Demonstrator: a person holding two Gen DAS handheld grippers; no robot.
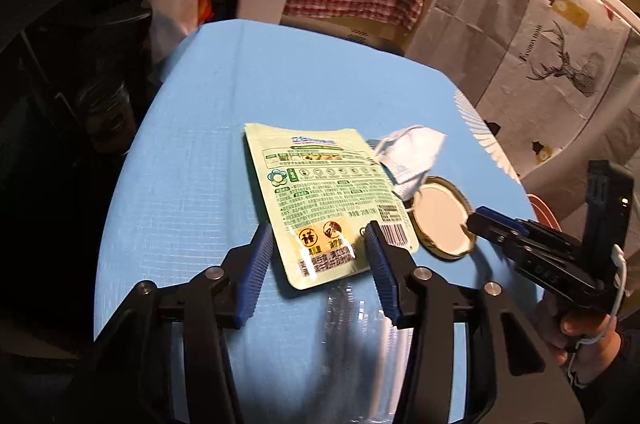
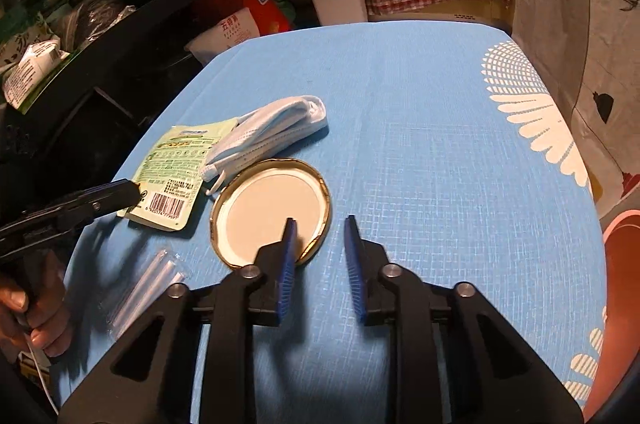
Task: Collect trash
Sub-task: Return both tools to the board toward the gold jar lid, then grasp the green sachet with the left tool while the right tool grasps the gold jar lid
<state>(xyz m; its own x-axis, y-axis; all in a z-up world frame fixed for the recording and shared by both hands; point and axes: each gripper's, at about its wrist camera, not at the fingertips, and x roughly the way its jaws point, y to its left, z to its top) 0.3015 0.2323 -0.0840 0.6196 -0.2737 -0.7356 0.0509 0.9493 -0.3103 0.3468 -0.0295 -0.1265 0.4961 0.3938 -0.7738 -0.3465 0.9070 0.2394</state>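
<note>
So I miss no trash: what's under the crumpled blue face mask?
The crumpled blue face mask overlaps the green printed pouch's corner and the gold-rimmed jar lid's edge; anything else beneath is hidden.

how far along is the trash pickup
Nothing looks collected yet. Both grippers are open and empty: the left gripper straddles the near end of the green pouch, and the right gripper sits at the jar lid's edge. Still on the table: pouch, lid, face mask and clear wrapper.
</note>
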